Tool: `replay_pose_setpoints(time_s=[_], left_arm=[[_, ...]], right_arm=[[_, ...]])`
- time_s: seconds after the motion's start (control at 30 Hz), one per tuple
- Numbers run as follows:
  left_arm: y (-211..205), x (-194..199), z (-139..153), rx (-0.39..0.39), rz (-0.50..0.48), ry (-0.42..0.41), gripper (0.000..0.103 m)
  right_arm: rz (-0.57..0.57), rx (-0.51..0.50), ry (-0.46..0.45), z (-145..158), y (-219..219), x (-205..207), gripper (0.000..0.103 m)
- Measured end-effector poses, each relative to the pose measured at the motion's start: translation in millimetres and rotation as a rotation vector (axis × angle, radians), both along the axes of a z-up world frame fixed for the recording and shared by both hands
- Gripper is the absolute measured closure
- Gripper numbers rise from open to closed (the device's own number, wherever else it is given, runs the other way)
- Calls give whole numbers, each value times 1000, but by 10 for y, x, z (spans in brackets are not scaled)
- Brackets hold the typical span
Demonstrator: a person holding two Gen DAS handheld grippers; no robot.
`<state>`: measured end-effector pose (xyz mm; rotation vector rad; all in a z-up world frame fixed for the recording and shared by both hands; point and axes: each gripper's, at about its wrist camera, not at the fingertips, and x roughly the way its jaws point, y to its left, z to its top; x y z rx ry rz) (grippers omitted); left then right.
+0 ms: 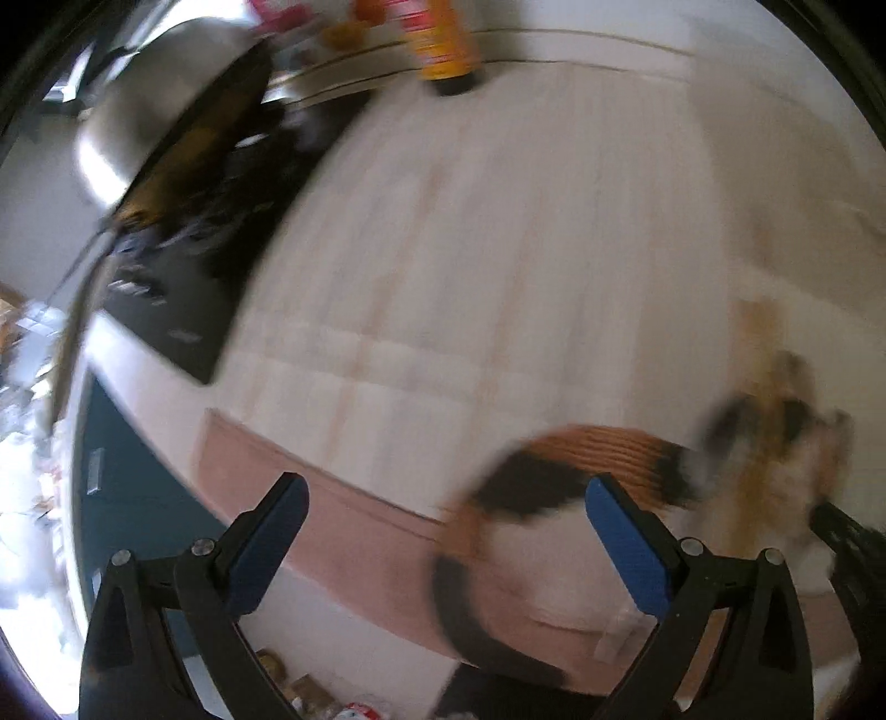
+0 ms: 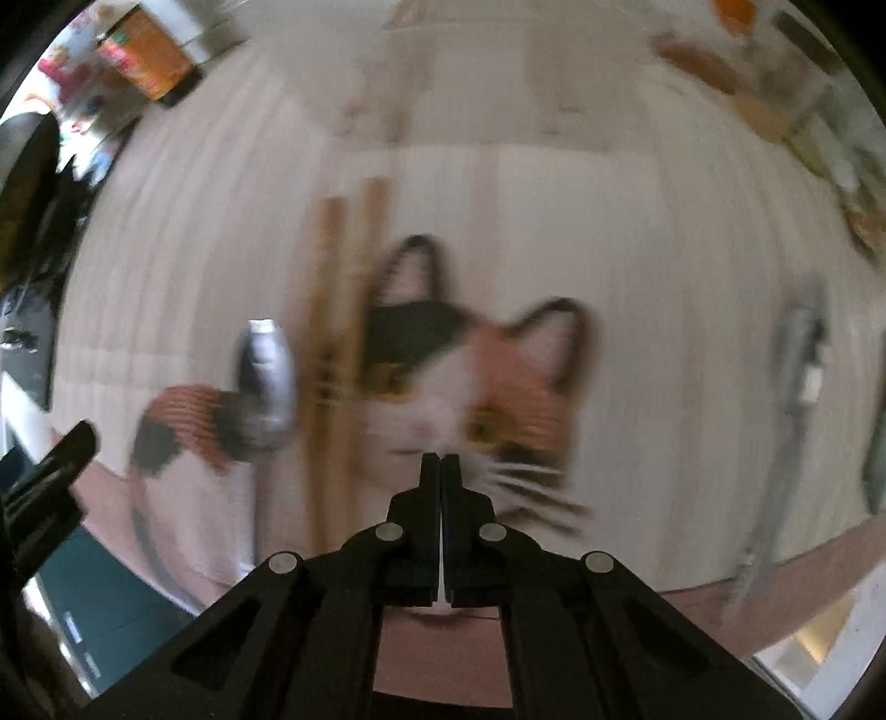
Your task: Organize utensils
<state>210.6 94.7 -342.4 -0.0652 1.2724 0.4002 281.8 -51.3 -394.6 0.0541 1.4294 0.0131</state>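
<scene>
Both views are motion-blurred. In the right wrist view a pair of wooden chopsticks (image 2: 338,343) and a metal spoon (image 2: 267,382) lie on a placemat printed with a calico cat (image 2: 476,387). Another metal utensil (image 2: 792,399) lies at the mat's right side. My right gripper (image 2: 441,462) is shut and empty, hovering over the cat's face. My left gripper (image 1: 446,509) is open and empty above the mat's left end (image 1: 587,448); the chopsticks (image 1: 758,354) blur at its right. Its finger shows in the right wrist view (image 2: 55,471).
A black stovetop (image 1: 210,232) with a metal pot (image 1: 149,111) and dark pan sits at the left. An orange bottle (image 1: 443,39) stands at the back of the white counter (image 1: 498,249). Packages and clutter (image 2: 775,94) lie at the back right. The counter's pink front edge (image 1: 343,531) is close.
</scene>
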Motion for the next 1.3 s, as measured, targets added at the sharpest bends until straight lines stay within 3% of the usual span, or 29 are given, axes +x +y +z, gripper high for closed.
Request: replay_pose_setpoints(time_s=[0.07,0.17,0.23,0.33,0.4,0.5,0.57,0.83,0.97,1.07,1.13,1.27,1.3], left_arm=[[-205,5,-24,-58,-60,6,6],[-563,52,-146,-179,-152,48,31],[-731,87,-227,-233,-189,68,41],[-974,150,-357,-243,-244,107,58],[-1106,184,-438,-235,-274,130,60],[-1251,193,-467,-222,-302,132,73],[-1326,199,-449,-230,-317,128,91],[-2007,269,-405,-267,-400,110,92],[-2014,314,-411,-382,-357,105,90],[-1790,356,-456,-536,-303,103,89],[-1741,376,-468,-572,-281,102,89],[-1727,326,-510,-523,-285,94,87],[-1780,329,-502,-498,-295,92,85]], right_arm=[[-40,-3,11,6,-225,-20,103],[-107,42,24,38,-554,-49,103],[-137,61,24,71,-708,-76,103],[-174,75,13,114,-905,-123,103],[-200,88,12,112,-1008,-164,103],[-228,103,16,81,-1190,-212,103],[-238,108,16,72,-1310,-246,103],[-276,123,-5,87,-1770,-298,103],[-286,122,-10,200,-1997,-366,103],[-298,128,-25,334,-2080,-389,103],[-307,143,-25,372,-2232,-419,103],[-309,158,-28,438,-2510,-488,103],[-308,158,-30,390,-2395,-468,103]])
